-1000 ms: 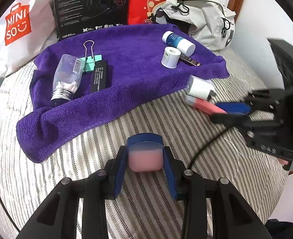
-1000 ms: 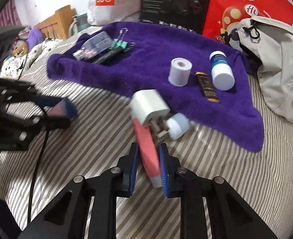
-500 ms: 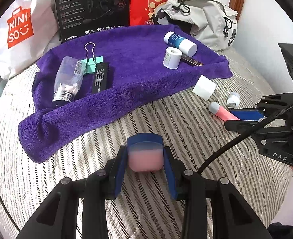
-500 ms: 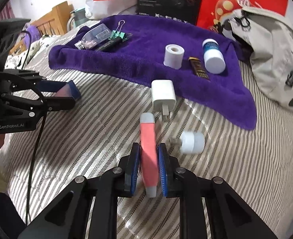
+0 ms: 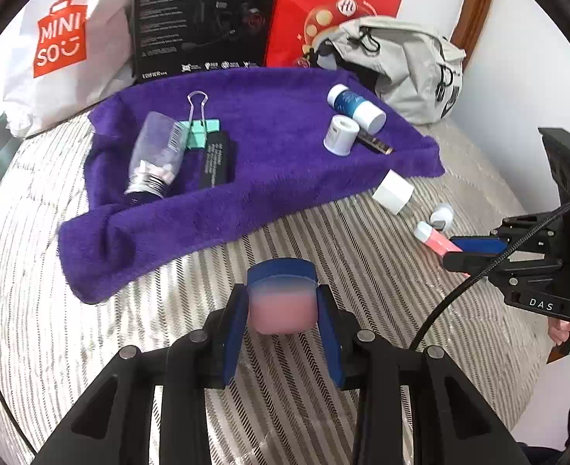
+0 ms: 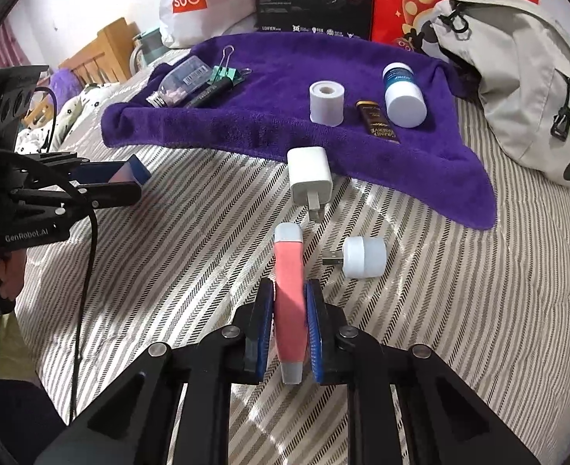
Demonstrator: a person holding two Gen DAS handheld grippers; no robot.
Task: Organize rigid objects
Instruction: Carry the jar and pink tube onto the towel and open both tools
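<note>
Left gripper (image 5: 281, 323) jaws pinch a pink jar (image 5: 281, 302) with a blue lid; right gripper (image 6: 289, 333) jaws pinch a pink tube (image 6: 289, 290) above a striped bed (image 6: 459, 329).

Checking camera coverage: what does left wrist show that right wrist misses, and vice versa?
Left wrist only: the pink jar face-on in the left tongs, and the wooden door frame.

Right wrist only: the charger's prongs, the small white USB light's plug, a wooden headboard.

Both: purple towel with its items, white charger, pink tube shut in the right tongs, grey backpack.
</note>
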